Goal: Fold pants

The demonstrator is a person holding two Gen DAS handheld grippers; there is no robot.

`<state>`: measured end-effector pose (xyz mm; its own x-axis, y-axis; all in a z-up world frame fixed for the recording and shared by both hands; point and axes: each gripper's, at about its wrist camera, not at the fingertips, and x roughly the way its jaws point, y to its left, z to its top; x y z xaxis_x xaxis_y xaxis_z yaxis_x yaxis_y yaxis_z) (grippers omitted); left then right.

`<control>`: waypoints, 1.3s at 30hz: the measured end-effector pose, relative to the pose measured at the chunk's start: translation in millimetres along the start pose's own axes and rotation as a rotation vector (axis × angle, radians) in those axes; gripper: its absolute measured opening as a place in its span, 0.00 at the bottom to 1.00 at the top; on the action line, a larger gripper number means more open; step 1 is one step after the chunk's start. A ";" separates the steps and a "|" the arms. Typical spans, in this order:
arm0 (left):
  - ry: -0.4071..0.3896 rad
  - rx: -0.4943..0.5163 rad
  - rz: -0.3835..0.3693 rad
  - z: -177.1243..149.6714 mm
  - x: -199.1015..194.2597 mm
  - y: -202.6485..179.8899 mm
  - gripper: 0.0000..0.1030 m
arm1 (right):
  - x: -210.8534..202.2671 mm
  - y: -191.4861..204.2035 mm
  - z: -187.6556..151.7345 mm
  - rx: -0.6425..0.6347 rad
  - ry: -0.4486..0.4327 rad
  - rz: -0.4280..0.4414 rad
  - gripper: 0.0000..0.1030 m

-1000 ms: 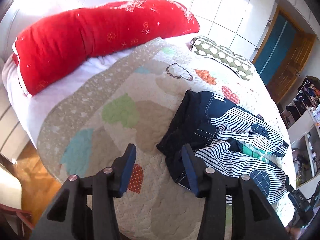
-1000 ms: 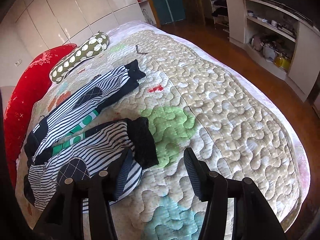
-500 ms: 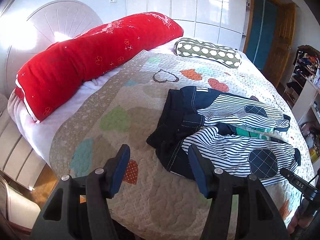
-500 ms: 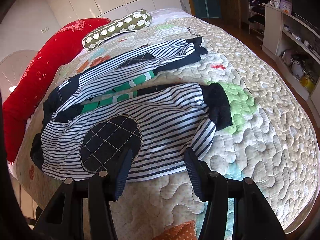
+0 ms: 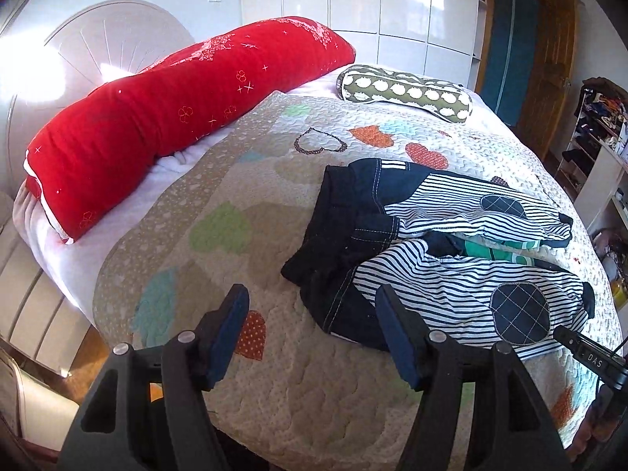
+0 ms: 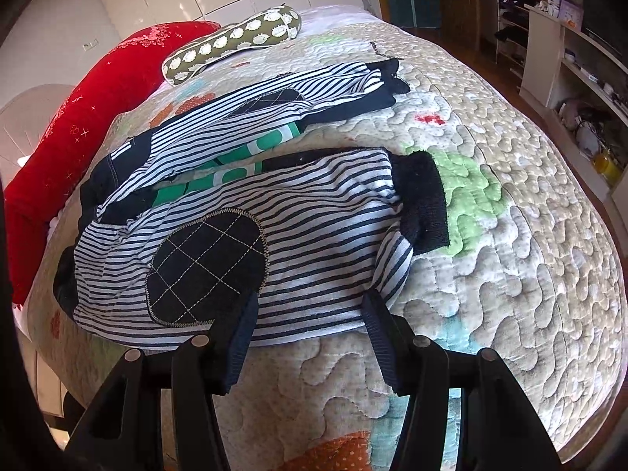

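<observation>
The pants lie spread flat on the quilt. They are navy-and-white striped, with a dark waist, dark cuffs and quilted knee patches. My left gripper hovers at the waist end. Its jaws are opening and the near waist corner shows between the fingertips, with the pads pressing on nothing. In the right wrist view the pants have both legs apart with green lining showing between them. My right gripper stands open over the near leg's lower edge, beside the knee patch, and grips nothing.
A long red bolster and a green patterned bolster lie at the head of the bed. The quilt stretches past the cuffs to the bed's edge. White shelves full of items stand beyond it. A black part of the other gripper pokes in at the lower right.
Both views have rolled level. My left jaws have spread wider and now frame the waist corner. My right gripper has shifted from beside the cuff to the near leg by the knee patch.
</observation>
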<state>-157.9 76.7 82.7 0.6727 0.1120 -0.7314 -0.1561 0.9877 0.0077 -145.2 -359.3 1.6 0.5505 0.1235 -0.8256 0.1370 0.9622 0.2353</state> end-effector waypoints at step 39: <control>0.250 0.398 -0.340 158.1 224.4 -106.4 0.66 | 138.7 61.0 242.6 -0.523 0.090 0.030 0.62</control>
<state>124.1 14.0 25.5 0.4389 -0.2005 -0.8759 0.3554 0.9340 -0.0357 139.3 -342.4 25.8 0.4719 0.1513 -0.8685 -0.3195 0.9475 -0.0086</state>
